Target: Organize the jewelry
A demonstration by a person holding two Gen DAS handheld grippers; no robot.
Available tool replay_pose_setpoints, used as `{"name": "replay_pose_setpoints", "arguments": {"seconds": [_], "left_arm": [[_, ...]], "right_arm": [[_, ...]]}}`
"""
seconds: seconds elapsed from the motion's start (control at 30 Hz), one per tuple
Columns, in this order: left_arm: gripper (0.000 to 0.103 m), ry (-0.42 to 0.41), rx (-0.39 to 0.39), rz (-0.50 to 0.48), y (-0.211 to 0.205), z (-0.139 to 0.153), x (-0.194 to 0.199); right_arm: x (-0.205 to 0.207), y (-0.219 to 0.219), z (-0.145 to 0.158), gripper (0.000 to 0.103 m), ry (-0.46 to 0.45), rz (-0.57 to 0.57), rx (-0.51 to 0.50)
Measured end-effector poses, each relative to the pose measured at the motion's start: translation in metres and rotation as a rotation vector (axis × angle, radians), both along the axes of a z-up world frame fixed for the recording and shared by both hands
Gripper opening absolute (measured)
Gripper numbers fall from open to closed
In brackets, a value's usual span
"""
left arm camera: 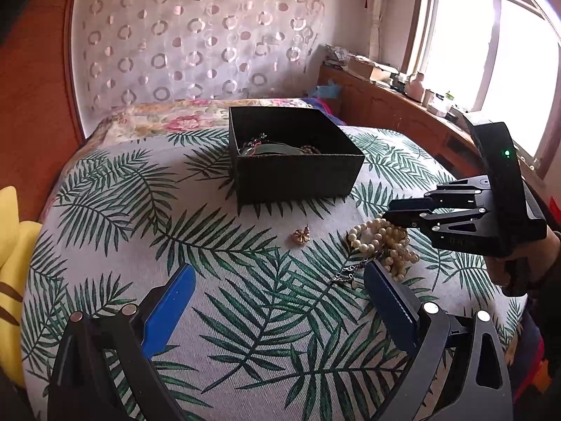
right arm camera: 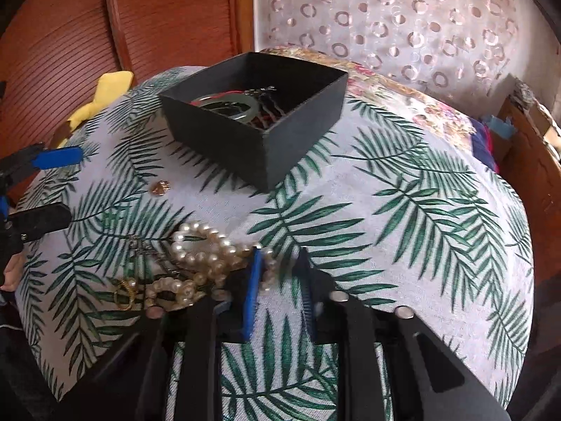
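Observation:
A cream pearl necklace (left arm camera: 382,242) (right arm camera: 200,256) lies heaped on the palm-leaf cloth (left arm camera: 245,315), tangled with a thin chain (left arm camera: 345,275) and a small gold piece (right arm camera: 126,293). My right gripper (left arm camera: 389,215) (right arm camera: 278,256) points down at the heap's edge, its fingers nearly together and pinching a strand of pearls. A gold flower earring (left arm camera: 301,235) (right arm camera: 160,187) lies alone on the cloth. Behind it stands the black box (left arm camera: 298,175) (right arm camera: 228,140), which holds a pale green bangle (right arm camera: 245,105) and other pieces. My left gripper (left arm camera: 280,268) (right arm camera: 66,186) hovers open and holds nothing.
A person's hand (left arm camera: 505,266) grips the right tool. Yellow fabric (left arm camera: 10,245) (right arm camera: 101,94) lies off the cloth's left side. Floral bedding (left arm camera: 157,119) is behind the box. A cluttered wooden ledge (left arm camera: 385,80) runs under the window at right, and a wooden cupboard (right arm camera: 70,35) stands at left.

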State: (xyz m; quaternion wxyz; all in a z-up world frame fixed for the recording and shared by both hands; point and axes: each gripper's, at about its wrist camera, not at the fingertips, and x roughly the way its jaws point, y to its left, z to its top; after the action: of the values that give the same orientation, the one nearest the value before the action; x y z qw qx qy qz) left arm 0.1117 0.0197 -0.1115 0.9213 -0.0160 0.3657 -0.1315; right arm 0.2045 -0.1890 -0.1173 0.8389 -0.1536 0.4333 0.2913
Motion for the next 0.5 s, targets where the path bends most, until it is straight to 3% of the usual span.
{"name": "replay_pose_setpoints", "arguments": {"seconds": [0.23, 0.5], "left_arm": [[0.093, 0.005, 0.004, 0.0, 0.0, -0.002, -0.001], [0.093, 0.016, 0.01, -0.004, -0.003, -0.008, -0.001]], "right_arm": [[-0.017, -0.002, 0.008, 0.008, -0.051, 0.015, 0.013], [-0.043, -0.028, 0.07, 0.008, -0.185, -0.008, 0.146]]}}
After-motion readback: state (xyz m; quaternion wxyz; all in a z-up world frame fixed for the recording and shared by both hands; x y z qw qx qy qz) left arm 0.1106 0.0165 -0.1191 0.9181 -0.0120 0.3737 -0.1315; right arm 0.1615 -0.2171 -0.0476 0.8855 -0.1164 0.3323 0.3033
